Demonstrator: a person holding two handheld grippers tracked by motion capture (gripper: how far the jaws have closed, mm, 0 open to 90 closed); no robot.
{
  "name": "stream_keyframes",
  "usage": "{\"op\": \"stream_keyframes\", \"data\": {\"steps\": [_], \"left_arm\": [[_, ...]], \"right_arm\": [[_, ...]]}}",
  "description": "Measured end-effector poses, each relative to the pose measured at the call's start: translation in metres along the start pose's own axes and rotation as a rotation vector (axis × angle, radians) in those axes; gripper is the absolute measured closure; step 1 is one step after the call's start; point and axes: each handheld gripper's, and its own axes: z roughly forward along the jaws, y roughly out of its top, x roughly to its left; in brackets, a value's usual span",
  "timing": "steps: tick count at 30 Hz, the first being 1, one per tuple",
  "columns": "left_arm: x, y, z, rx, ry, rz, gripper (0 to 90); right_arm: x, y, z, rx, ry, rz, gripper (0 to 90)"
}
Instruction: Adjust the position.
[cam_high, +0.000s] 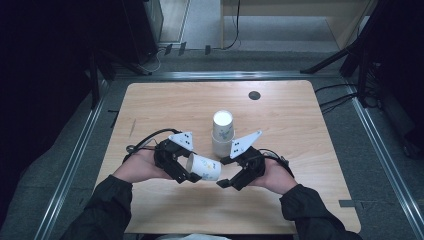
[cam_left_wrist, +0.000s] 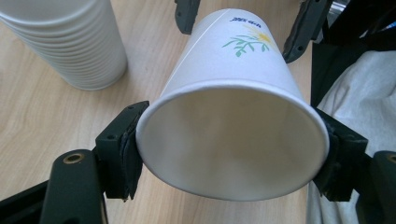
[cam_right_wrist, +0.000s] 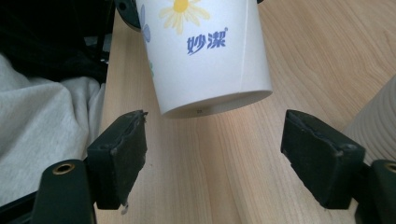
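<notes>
On the pale wooden table (cam_high: 165, 102), near its middle, stands a tall stack of white paper cups (cam_high: 222, 131) printed with flowers. Just in front of it, above the tabletop, a single white paper cup with a daisy print (cam_high: 205, 167) lies on its side, rim to the left. The left gripper (cam_high: 184, 175) clamps that cup across the rim, pads pressing both sides. The right gripper (cam_high: 223, 172) sits just off the cup's base, jaws spread wide and touching nothing.
</notes>
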Motion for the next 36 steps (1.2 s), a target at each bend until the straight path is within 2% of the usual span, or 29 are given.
{"op": "stream_keyframes", "data": {"steps": [7, 10, 13, 16, 18, 24, 27, 30, 36], "left_arm": [[-0.006, 0.006, 0.01, 0.084, 0.023, 0.024, 24.3], [-0.01, 0.009, 0.015, 0.113, 0.023, 0.008, 24.3], [-0.012, 0.011, 0.019, 0.14, 0.032, 0.012, 24.2], [-0.015, 0.012, 0.023, 0.162, 0.034, 0.037, 24.2], [-0.017, 0.013, 0.025, 0.164, 0.028, 0.047, 24.1], [-0.018, 0.012, 0.03, 0.17, 0.022, 0.058, 24.1], [-0.018, 0.012, 0.032, 0.172, 0.017, 0.057, 24.0], [-0.019, 0.013, 0.031, 0.17, 0.019, 0.055, 23.9], [-0.017, 0.012, 0.032, 0.16, 0.002, 0.06, 21.8]], "right_arm": [[0.002, -0.001, 0.011, 0.057, 0.005, -0.029, 24.5], [0.003, 0.0, 0.016, 0.06, 0.006, -0.032, 24.5], [0.004, 0.001, 0.021, 0.066, 0.014, -0.051, 24.5], [0.006, 0.002, 0.028, 0.087, 0.028, -0.063, 24.5], [0.007, 0.002, 0.032, 0.101, 0.027, -0.08, 24.7], [0.008, 0.002, 0.04, 0.115, 0.041, -0.085, 26.5], [0.009, 0.001, 0.04, 0.115, 0.047, -0.085, 28.0], [0.009, 0.001, 0.04, 0.109, 0.064, -0.09, 34.1], [0.009, 0.001, 0.04, 0.112, 0.075, -0.084, 34.7]]}}
